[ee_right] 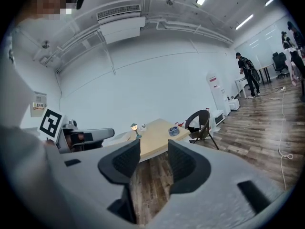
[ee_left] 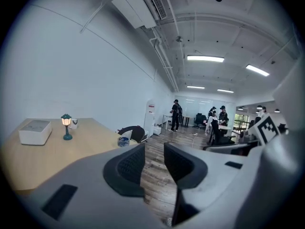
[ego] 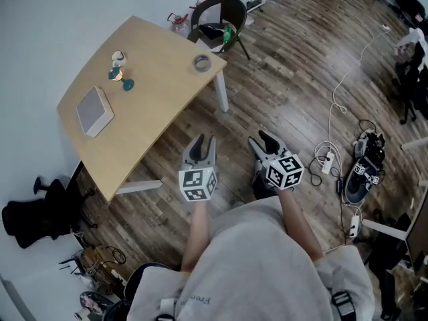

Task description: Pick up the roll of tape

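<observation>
Nearest the person, the left tool (ego: 200,141) and the right tool (ego: 262,140) are held side by side at waist level over the wooden floor (ego: 281,92). Each has its jaws spread apart with only floor visible between them, and neither is holding anything. Both tools are aimed at the counter (ego: 154,105) but are well apart from it, so this is judged to be the approach phase, with the jaws set wide to receive the object. On the counter, a white box (ego: 93,111) lies nearest, and a small lamp (ego: 122,77) stands beyond it. The roll of tape (ego: 202,63) lies flat at the far corner, close to the edge and near a chair (ego: 217,15). Its position near the edge should allow access from the open floor side.
</observation>
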